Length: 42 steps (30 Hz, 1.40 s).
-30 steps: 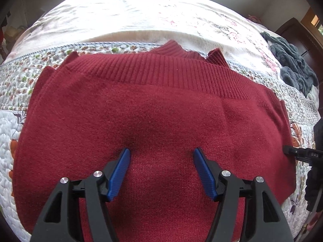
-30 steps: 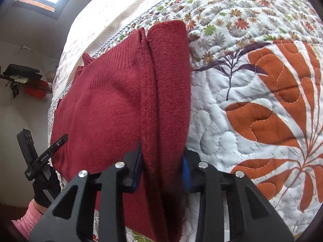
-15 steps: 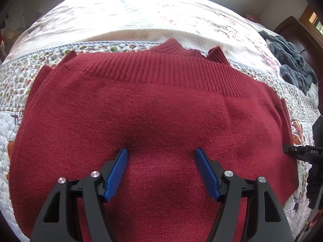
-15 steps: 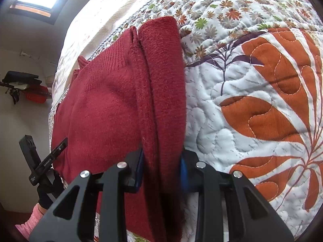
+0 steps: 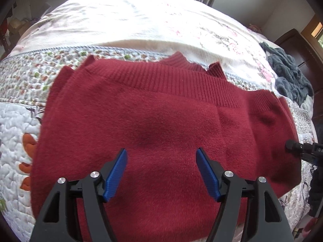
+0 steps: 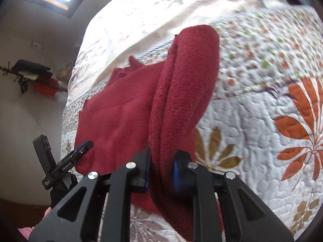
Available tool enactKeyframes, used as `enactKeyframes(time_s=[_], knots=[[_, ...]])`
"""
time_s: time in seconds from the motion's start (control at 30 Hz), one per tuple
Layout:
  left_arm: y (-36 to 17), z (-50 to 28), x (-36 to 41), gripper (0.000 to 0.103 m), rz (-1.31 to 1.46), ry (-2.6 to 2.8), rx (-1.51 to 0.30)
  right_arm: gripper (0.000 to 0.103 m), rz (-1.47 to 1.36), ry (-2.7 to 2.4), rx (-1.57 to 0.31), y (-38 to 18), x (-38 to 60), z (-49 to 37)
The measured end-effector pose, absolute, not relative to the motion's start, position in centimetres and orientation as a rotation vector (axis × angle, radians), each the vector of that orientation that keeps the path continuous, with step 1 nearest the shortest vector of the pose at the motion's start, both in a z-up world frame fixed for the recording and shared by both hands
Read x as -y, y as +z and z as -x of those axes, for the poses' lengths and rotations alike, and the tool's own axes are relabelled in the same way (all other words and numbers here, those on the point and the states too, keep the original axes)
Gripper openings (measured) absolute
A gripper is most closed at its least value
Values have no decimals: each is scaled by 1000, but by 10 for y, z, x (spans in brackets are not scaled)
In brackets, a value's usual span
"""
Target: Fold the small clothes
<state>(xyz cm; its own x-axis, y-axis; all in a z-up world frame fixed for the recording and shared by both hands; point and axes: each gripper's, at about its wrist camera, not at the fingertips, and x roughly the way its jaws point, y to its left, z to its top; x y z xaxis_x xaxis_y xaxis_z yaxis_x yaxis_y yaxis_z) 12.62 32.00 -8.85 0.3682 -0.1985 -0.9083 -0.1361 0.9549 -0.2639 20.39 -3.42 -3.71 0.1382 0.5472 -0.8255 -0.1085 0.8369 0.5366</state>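
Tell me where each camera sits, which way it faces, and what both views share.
Left wrist: on the left gripper, facing across the red sweater up the bed; open blue fingers show.
Right wrist: on the right gripper, looking along the sweater's lifted side edge; fingers shut on it.
Shared: the sweater, the floral quilt, and each view catches the other gripper at its edge.

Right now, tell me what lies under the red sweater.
The red sweater lies on a floral quilt, which shows around its edges. The right gripper pinches its folded side edge off the quilt. Whatever sits beneath the sweater's middle is covered and cannot be seen.
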Motion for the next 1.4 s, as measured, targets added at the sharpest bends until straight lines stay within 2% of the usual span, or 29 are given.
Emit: enactKeyframes(time_s=[0.23,0.57,0.7,0.87,0.93,0.97,1.03,1.23,1.4], knots=[[-78,-117,-341,70,380,-49,-1177,15,-267,582,-1365,-17,-48,-202],[-74,-103,-373,70,431,-37,-1159,16,-123,546,-1444,-51,-126,-200],[-73,-99,-382,70,464,-42,-1156,25,-143,555,-1468,-63,-136,-194],[-71,-98,-385,70,499,-62,-1158,29,-235,618,-1502,-64,-137,-192],[-69,-99,-384,70,523,-85,-1157,36,-322,651,-1510,-60,-128,-193],[-69,-100,-382,70,544,-104,-1158,37,-369,666,-1513,-59,-125,-194],[-69,-104,-378,70,579,-136,-1161,37,-456,693,-1515,-53,-110,-194],[-79,-123,-349,70,725,-273,-1196,37,-464,637,-1437,-30,-76,-192],[-105,-142,-319,70,826,-346,-1273,37,-479,551,-1417,-35,-33,-191]])
